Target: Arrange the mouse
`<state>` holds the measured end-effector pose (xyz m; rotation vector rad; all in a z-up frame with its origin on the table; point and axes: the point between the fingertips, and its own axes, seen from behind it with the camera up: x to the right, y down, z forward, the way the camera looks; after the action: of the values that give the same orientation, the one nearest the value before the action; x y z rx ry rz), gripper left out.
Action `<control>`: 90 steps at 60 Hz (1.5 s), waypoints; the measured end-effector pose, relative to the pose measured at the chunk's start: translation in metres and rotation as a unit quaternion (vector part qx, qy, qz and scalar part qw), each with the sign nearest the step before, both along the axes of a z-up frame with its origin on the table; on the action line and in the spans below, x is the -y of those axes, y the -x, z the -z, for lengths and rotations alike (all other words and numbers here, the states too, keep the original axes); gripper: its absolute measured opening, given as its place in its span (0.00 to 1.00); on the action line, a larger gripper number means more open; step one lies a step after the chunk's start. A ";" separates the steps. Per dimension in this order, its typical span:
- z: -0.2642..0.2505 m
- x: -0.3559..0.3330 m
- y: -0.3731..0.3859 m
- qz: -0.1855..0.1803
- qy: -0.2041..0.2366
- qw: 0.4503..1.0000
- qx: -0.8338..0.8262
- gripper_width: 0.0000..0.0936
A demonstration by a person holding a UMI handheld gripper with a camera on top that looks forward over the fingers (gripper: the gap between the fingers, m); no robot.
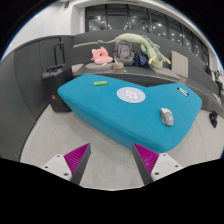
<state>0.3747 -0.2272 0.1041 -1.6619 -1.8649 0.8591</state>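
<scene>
A grey mouse (166,116) lies on a teal heart-shaped mat (110,105), near the mat's right lobe. A round white disc (130,95) sits at the mat's middle, and a small green item (98,83) lies farther back on it. My gripper (112,160) is open and empty, its two magenta pads (75,158) spread wide over the bare grey table in front of the mat. The mouse is ahead and to the right of the fingers, well beyond them.
The mat lies on a grey table (40,130). A black object (52,73) stands at the left rear. A pink toy (99,54) and a pile of clothes or bags (135,50) sit behind the mat. Windows line the back wall.
</scene>
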 end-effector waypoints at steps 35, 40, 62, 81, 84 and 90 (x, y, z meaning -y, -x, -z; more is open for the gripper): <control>0.028 -0.223 0.034 0.090 -0.045 0.995 -0.013 0.91; 0.037 -0.241 0.043 0.090 -0.047 0.995 -0.013 0.91; 0.077 -0.266 0.123 0.083 -0.029 0.996 -0.026 0.91; 0.108 -0.275 0.202 0.087 -0.024 0.996 -0.027 0.91; 0.112 -0.275 0.212 0.088 -0.023 0.996 -0.025 0.92; 0.117 -0.274 0.232 0.086 -0.026 0.996 -0.026 0.92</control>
<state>0.1425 0.0466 -0.0131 -1.7226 -1.6679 0.7674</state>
